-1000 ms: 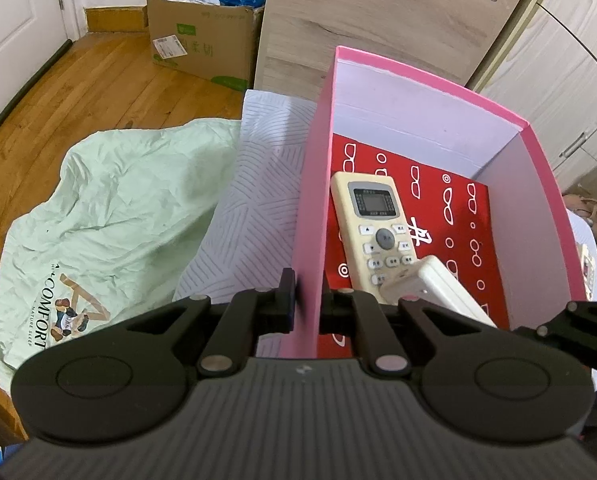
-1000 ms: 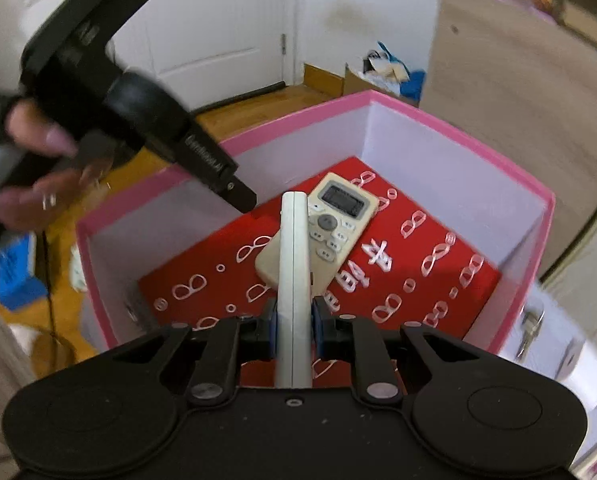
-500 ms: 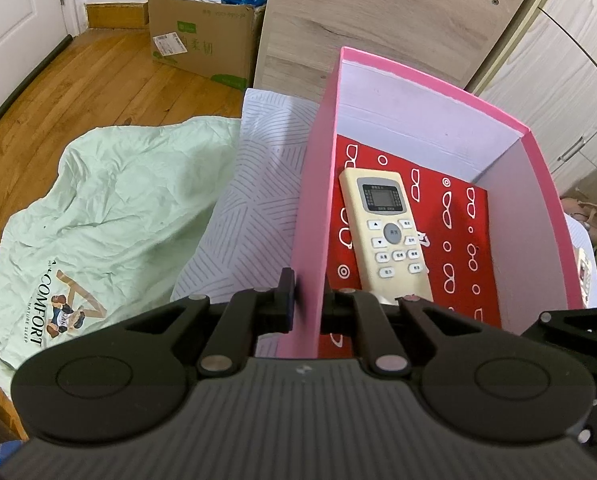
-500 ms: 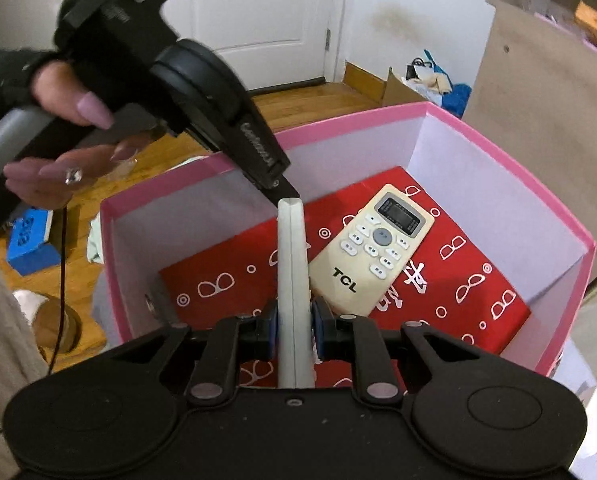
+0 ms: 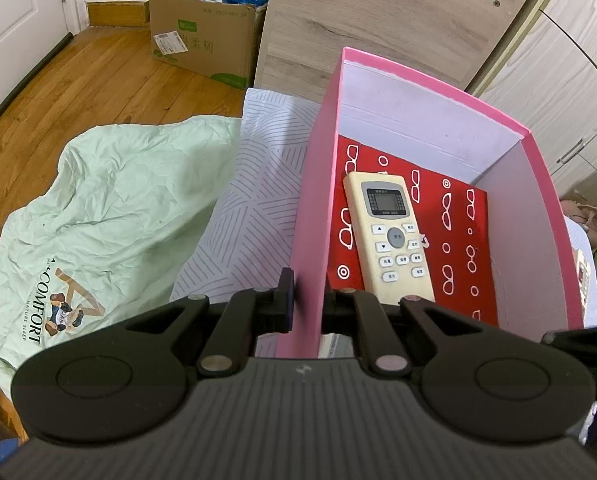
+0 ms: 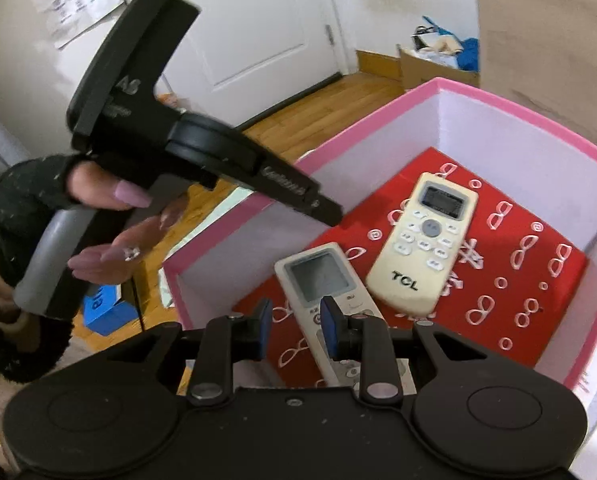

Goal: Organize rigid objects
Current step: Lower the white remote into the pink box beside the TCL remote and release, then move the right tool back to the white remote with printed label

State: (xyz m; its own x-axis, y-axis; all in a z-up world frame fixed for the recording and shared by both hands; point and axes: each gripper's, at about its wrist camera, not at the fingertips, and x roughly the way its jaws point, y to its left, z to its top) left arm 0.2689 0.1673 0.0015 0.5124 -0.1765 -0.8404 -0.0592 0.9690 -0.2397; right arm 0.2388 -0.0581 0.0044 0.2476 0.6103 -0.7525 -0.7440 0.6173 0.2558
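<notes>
Two remotes lie flat on the red lining of the pink box point(image 6: 494, 98): the cream TCL remote point(image 6: 422, 246) and, just beside it, a white remote point(image 6: 322, 280). The right gripper point(image 6: 294, 326) has just been opening, and its pads stand clear above the white remote. The left gripper point(image 5: 306, 300) is clamped on the box's near wall. Judged: both placements done; no further items visible.
</notes>
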